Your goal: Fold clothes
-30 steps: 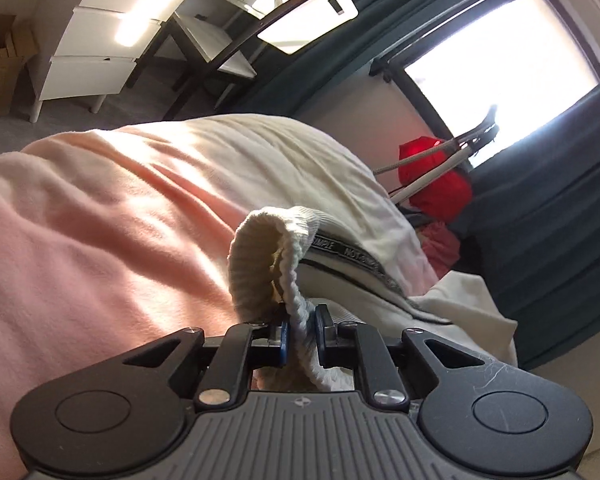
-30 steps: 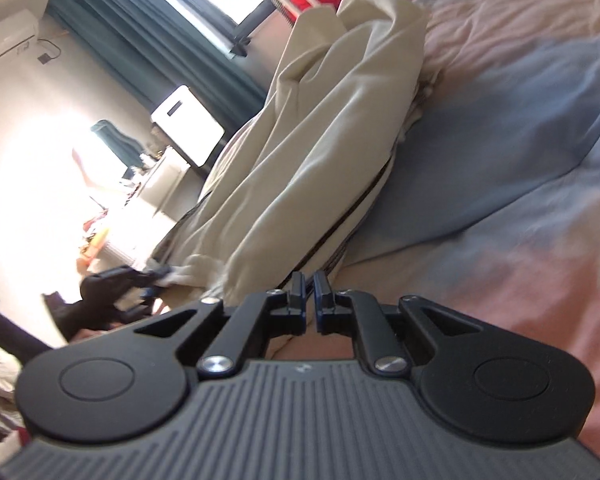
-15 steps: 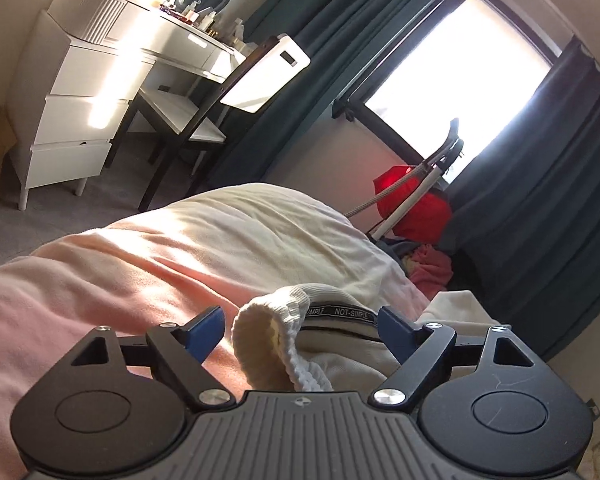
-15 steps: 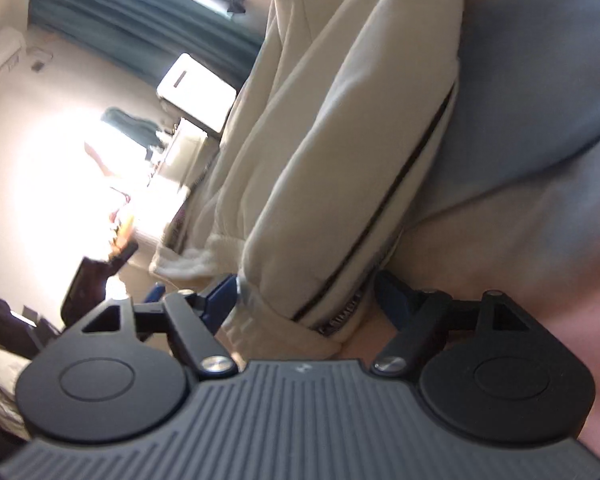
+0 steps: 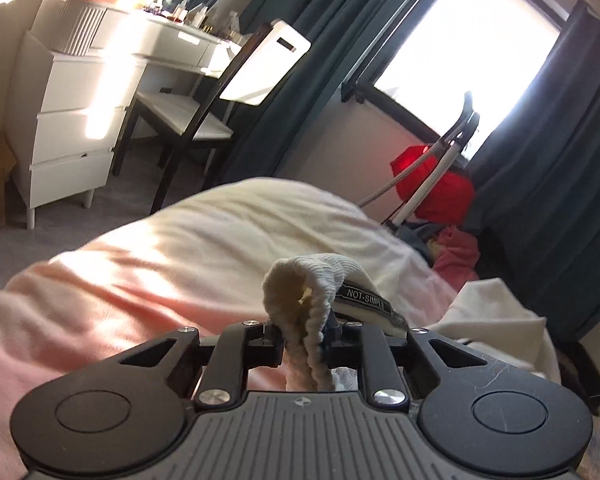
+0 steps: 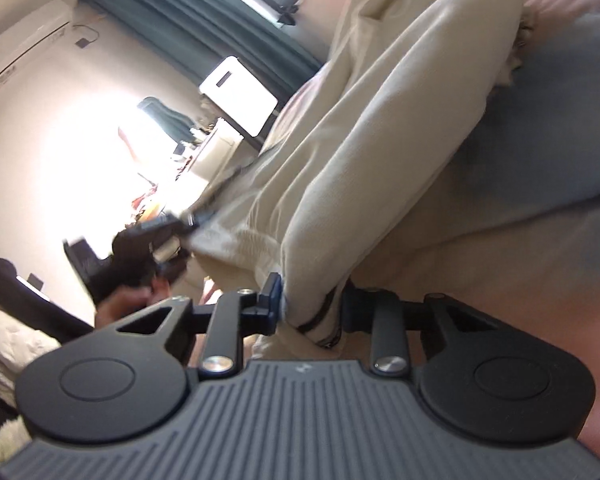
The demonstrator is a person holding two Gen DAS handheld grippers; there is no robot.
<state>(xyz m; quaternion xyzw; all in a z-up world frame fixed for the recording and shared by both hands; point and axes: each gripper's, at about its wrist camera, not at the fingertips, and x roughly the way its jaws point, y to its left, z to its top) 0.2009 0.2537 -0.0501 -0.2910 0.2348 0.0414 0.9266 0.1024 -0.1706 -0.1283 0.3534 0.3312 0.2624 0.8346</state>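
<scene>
The left gripper [image 5: 305,334] is biting down now, its jaws having just closed onto the ribbed cuff [image 5: 306,300] of the cream sweatpants [image 6: 380,152], and the cuff is bunching up above the pads while a black "NOT SIMPLE" label is peeking out just right of them. Beyond the jaws, the pink bedspread [image 5: 100,304] is spreading away. Over to the right gripper [image 6: 310,308]: its jaws have just been closing too and are pinching the striped hem of the same sweatpants, which are stretching ahead of the jaws across the bed.
</scene>
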